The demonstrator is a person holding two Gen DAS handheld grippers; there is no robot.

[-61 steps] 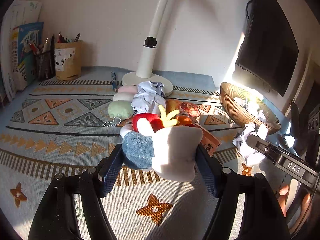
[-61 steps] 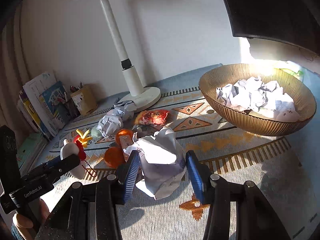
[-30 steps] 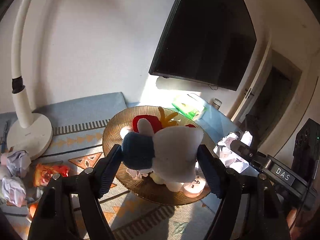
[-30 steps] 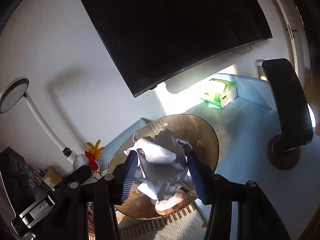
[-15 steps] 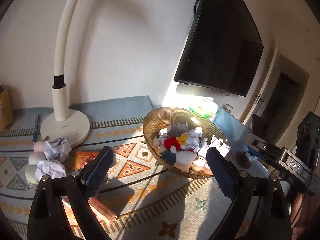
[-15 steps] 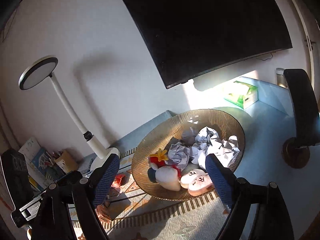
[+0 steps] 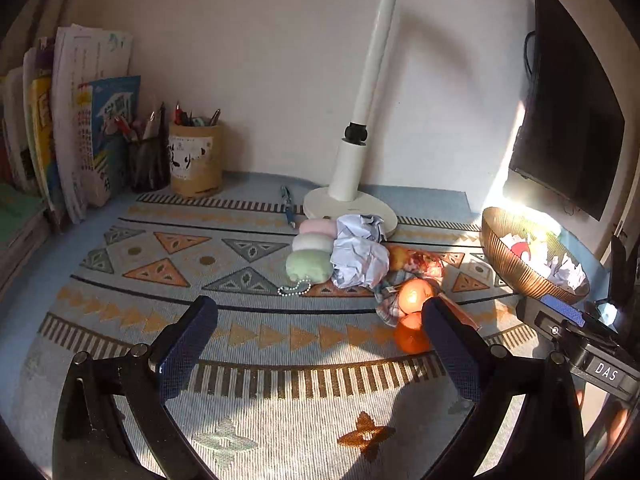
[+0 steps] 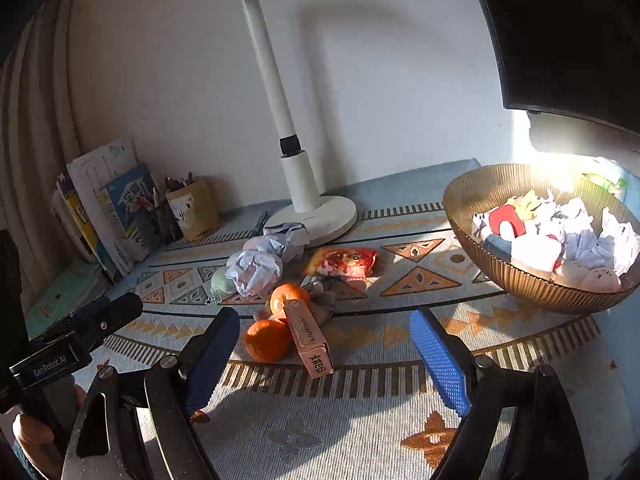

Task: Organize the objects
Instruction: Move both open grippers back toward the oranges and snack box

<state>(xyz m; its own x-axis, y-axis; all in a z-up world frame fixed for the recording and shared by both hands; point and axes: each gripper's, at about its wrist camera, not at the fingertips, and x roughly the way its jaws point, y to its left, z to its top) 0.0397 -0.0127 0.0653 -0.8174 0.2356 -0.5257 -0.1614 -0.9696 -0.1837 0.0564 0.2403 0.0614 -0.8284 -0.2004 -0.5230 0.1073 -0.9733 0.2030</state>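
My left gripper (image 7: 318, 308) hovers low over the patterned rug (image 7: 160, 240), its jaws opening and nothing between them. Ahead of it lie a pastel plush skewer (image 7: 310, 258), crumpled paper balls (image 7: 360, 256), a red snack packet (image 7: 424, 260) and two oranges (image 7: 414, 296). My right gripper (image 8: 324, 318) is open and holds nothing; the oranges (image 8: 266, 340) and a small pink box (image 8: 308, 338) lie just beyond its fingertips. The gold ribbed bowl (image 8: 532, 288) at the right holds paper balls and a red-and-white plush toy (image 8: 506, 220).
A white desk lamp (image 7: 348, 196) stands behind the pile, with a pen (image 7: 287, 200) beside its base. Pen cups (image 7: 194, 164) and upright books (image 7: 80, 132) fill the back left. A dark monitor (image 7: 568, 120) hangs at the right above the bowl (image 7: 516, 268).
Both grippers opened over the bowl and left the plush toy and the paper ball in it. Both then swung left and down to the pile on the rug.
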